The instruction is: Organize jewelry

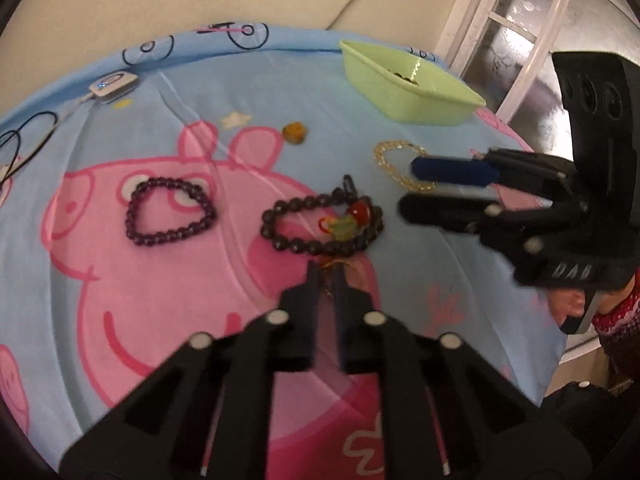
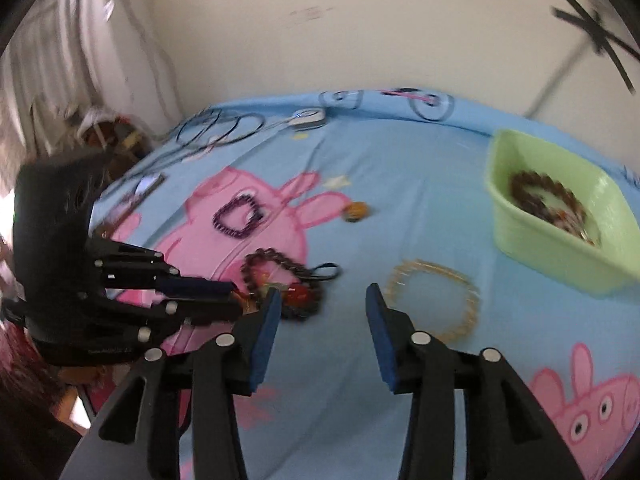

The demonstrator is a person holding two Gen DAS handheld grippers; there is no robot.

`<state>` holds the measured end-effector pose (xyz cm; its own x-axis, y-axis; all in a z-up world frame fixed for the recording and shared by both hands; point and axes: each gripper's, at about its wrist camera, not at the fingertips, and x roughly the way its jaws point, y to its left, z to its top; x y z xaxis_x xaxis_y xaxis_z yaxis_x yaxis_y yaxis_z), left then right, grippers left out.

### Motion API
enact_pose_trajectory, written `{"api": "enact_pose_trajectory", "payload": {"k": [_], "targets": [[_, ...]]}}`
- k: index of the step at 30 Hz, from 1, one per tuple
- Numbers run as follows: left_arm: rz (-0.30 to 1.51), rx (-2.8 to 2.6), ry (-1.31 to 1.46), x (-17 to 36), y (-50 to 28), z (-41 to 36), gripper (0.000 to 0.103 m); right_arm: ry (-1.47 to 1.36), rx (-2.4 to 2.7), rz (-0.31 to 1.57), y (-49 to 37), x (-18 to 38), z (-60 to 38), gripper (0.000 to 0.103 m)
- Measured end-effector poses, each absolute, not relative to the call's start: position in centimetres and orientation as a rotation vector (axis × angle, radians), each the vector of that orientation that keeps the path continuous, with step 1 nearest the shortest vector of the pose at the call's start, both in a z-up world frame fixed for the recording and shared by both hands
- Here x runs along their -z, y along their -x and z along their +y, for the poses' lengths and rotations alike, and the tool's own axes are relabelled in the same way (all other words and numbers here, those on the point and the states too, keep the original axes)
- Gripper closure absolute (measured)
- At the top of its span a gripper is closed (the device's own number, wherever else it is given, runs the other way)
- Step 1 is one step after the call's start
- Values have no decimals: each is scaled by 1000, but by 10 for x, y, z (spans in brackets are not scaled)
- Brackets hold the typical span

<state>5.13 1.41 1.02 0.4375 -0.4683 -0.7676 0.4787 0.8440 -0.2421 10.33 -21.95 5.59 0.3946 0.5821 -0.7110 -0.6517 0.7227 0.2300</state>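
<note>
A dark bead bracelet with red and green charms [image 1: 320, 224] lies on the blue cartoon cloth; it also shows in the right wrist view [image 2: 280, 284]. My left gripper [image 1: 326, 276] is nearly shut just below it, over a thin gold tassel or chain; whether it grips this I cannot tell. A purple bead bracelet [image 1: 170, 212] lies to the left. A clear yellow bead bracelet [image 2: 436, 300] lies just ahead of my open, empty right gripper [image 2: 322, 300]. A green tray [image 2: 560, 264] holds a brown bracelet [image 2: 548, 204].
A small amber ornament [image 1: 295, 133] lies on the cloth behind the bracelets. A white device with cables [image 1: 114, 85] sits at the table's far left edge. The wall runs behind the table, a window frame [image 1: 500, 12] at the right.
</note>
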Motion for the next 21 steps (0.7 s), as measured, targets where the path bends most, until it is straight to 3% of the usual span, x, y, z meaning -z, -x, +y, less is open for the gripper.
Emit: {"api": "enact_pose_trajectory", "payload": {"k": [3, 11, 21], "targets": [[956, 586, 33, -10, -51, 27, 100, 144, -812, 878, -102, -49, -200, 103], [959, 573, 155, -9, -50, 62, 100, 133, -840, 919, -115, -33, -178, 103], [903, 574, 239, -36, -52, 79, 100, 31, -870, 857, -105, -58, -199, 103]]}}
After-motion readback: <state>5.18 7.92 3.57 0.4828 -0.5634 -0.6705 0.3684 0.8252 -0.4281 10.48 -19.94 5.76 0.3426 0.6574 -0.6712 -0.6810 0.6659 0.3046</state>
